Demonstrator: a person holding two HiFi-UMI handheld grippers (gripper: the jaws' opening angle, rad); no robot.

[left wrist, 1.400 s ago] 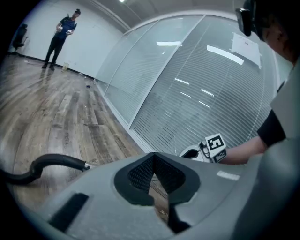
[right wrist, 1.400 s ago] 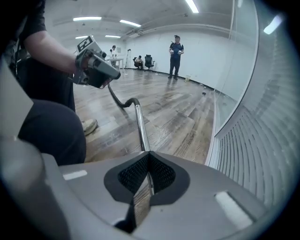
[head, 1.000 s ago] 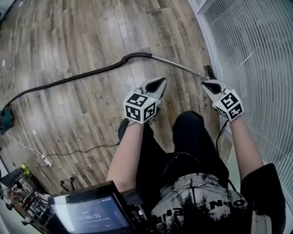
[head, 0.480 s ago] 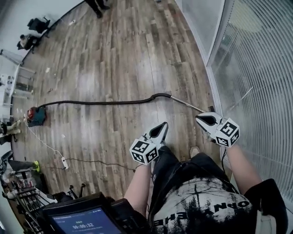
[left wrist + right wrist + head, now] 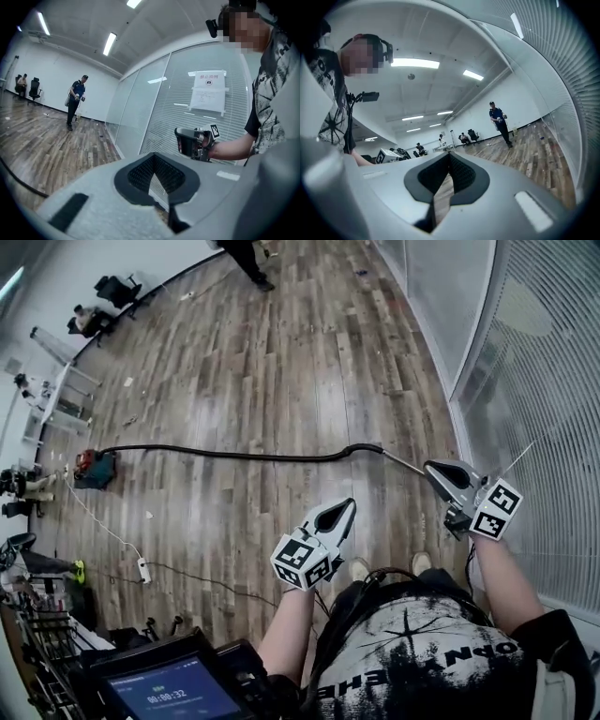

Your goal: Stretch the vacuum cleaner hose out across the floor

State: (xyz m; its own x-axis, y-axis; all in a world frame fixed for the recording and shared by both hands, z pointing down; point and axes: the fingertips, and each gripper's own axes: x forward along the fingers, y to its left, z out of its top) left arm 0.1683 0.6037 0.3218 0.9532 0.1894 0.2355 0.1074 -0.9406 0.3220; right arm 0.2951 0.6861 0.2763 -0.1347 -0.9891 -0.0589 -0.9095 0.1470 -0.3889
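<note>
The black vacuum hose [image 5: 225, 454] lies stretched across the wooden floor. It runs from the small vacuum body [image 5: 95, 468] at the left to a metal wand [image 5: 398, 461] near the glass wall. A short stretch of hose [image 5: 21, 182] also shows low in the left gripper view. My left gripper [image 5: 339, 513] [image 5: 157, 185] is held high above the floor, shut and holding nothing. My right gripper [image 5: 450, 474] [image 5: 442, 182] is also raised by the blinds, shut and holding nothing. Neither gripper touches the hose.
A glass wall with blinds [image 5: 544, 409] runs along the right. A white power strip with its cable [image 5: 143, 570] lies on the floor at the left. A cart with a tablet [image 5: 173, 692] stands at the bottom left. One person walks at the far end [image 5: 246, 257]; others sit by the wall [image 5: 89, 320].
Both grippers have risen well up from the floor, shut throughout. The head view has lifted, so the whole hose, the vacuum body and the far room now show.
</note>
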